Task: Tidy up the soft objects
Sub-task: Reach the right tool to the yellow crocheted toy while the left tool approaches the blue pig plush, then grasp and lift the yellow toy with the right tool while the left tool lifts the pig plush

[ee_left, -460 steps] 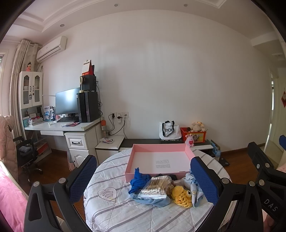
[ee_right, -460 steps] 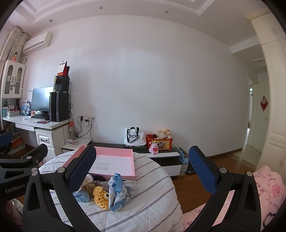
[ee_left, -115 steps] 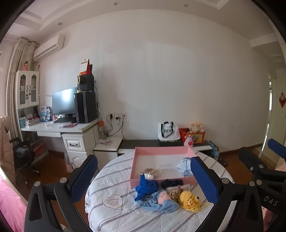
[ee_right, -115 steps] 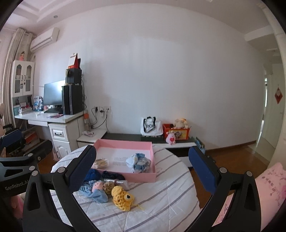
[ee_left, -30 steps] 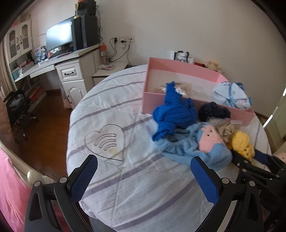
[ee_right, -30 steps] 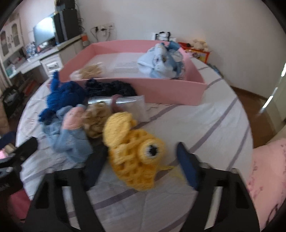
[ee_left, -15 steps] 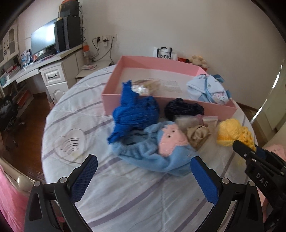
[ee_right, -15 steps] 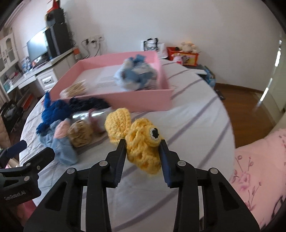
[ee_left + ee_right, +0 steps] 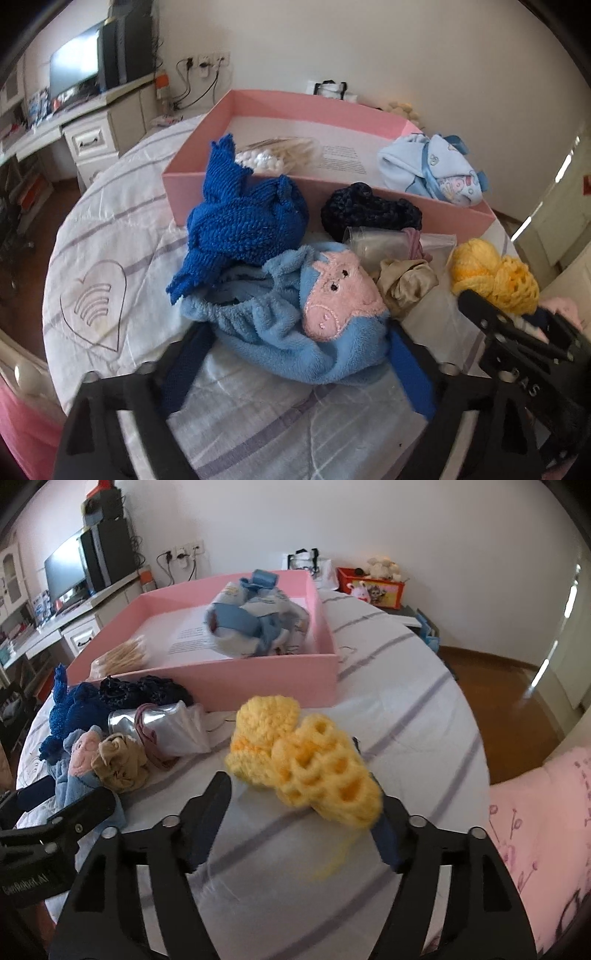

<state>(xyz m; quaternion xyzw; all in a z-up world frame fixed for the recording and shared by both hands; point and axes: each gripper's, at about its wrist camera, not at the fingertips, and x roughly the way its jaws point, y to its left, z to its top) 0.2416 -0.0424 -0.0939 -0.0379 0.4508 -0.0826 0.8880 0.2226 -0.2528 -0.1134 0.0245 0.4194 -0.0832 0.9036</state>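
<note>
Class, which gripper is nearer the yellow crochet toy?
Right. The right gripper has the yellow crochet toy between its fingers; the left gripper is off to the toy's left, straddling the light blue pig towel.

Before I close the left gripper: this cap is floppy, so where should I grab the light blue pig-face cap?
Pinch the thick crown of the cap below its pink pig face, coming from the near side, where the fingers of the left gripper flank it. The gathered brim is thin and tucked under the dark blue knit, so it would likely drag that along.
</note>
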